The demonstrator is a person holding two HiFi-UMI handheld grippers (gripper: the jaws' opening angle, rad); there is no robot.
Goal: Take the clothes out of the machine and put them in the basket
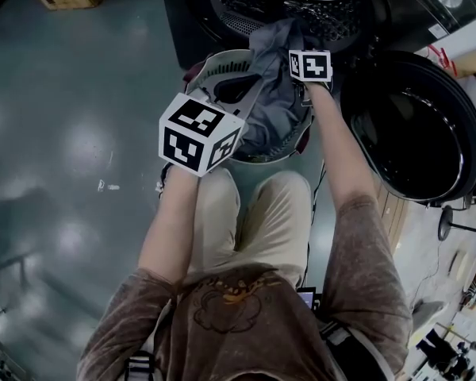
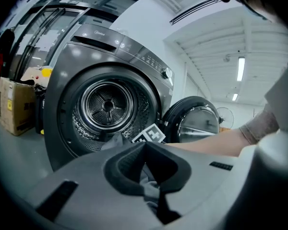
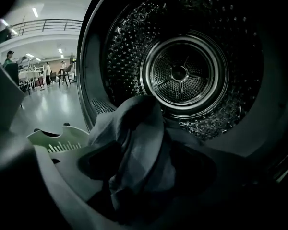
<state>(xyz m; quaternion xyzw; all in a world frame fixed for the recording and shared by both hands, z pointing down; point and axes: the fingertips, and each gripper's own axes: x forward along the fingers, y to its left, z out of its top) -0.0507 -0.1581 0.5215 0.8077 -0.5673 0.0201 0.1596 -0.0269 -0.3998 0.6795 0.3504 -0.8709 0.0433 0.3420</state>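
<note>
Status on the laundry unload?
Right hand-held gripper open, grey garment between jaws, over basket. Left hand-held gripper near shut, grip unclear. Drum looks empty.

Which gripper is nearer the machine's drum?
The right gripper, at the drum opening with grey cloth between its open jaws; the left gripper sits back by the basket rim.

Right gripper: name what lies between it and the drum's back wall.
A grey garment hangs between the open jaws of the right gripper, in front of the drum; the right gripper view shows it.
</note>
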